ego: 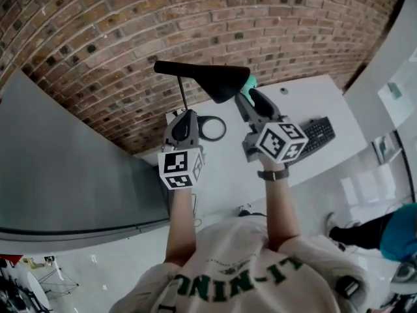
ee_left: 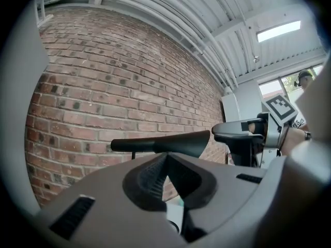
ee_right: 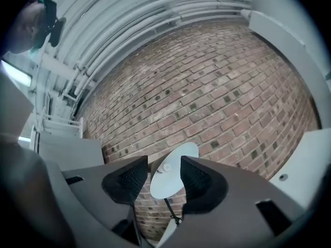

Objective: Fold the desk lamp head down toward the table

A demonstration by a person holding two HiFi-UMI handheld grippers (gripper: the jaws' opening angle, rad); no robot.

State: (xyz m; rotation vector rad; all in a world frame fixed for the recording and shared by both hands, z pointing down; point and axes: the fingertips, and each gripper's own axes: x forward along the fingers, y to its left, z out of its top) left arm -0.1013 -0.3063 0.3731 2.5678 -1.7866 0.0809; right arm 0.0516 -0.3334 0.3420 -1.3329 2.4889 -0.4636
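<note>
The black desk lamp head (ego: pixel 202 77) lies level on a thin stem (ego: pixel 184 95) above its ring base (ego: pixel 212 128) on the white desk (ego: pixel 306 100). My left gripper (ego: pixel 187 115) is just below the head, beside the stem, its jaws shut with nothing between them. In the left gripper view the lamp head (ee_left: pixel 165 142) is beyond the tips. My right gripper (ego: pixel 247 95) stands open at the head's right end. In the right gripper view the head's white underside (ee_right: pixel 168 177) shows in the gap, untouched by the pads (ee_right: pixel 126 182).
A black keyboard (ego: pixel 319 134) lies on the desk to the right. The brick wall (ego: pixel 195 18) stands close behind the lamp, and a grey panel (ego: pixel 65 162) is at the left. Another person's legs (ego: pixel 384 230) show at the lower right.
</note>
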